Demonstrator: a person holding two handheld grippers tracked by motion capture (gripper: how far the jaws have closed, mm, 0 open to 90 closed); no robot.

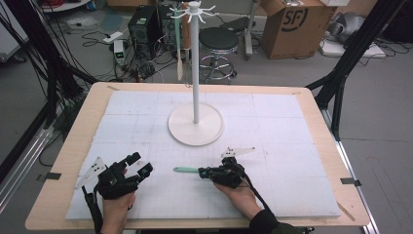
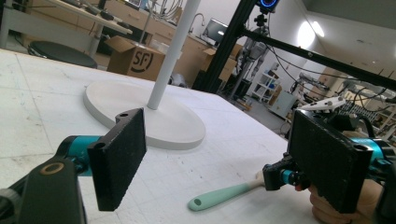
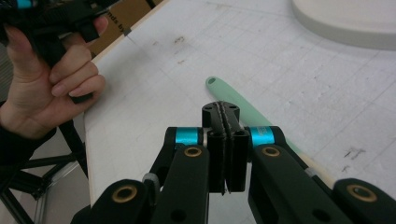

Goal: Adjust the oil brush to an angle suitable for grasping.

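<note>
The right tool [image 1: 203, 172] is clenched, its 2 jaws pressed together above the mint-handled utensil [image 1: 185, 169] without gripping it; the handle lies on the counter [image 1: 292, 146] just ahead of that tool. The left tool [image 1: 140, 163] stands released, jaws wide, nothing between them.

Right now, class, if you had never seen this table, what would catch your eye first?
First, the tall white stand with hooks at its top, rising from a round base at the table's middle. Next, the mint-green handled utensil lying flat near the front edge. The right gripper sits at its near end with jaws shut, while the left gripper rests open to the left.
</note>
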